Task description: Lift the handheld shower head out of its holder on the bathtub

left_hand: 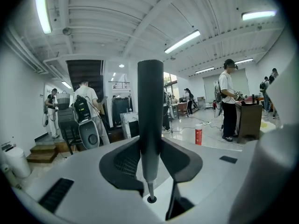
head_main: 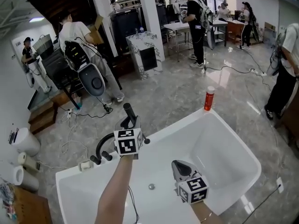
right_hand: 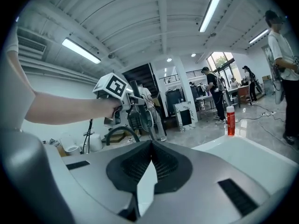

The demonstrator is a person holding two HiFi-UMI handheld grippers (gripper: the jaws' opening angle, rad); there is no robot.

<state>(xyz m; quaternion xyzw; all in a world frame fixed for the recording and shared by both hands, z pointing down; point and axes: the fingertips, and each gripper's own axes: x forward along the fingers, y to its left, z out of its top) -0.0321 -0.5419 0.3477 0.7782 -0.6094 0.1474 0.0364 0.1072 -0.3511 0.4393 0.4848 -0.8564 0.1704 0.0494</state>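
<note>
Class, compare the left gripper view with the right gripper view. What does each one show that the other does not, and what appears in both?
Only the left gripper view: the grip itself, jaws pressed on the upright dark shower head. Only the right gripper view: its own jaws shut with nothing between them, the left gripper seen from outside, and the black faucet. Both: the red bottle and people in the room behind.
</note>
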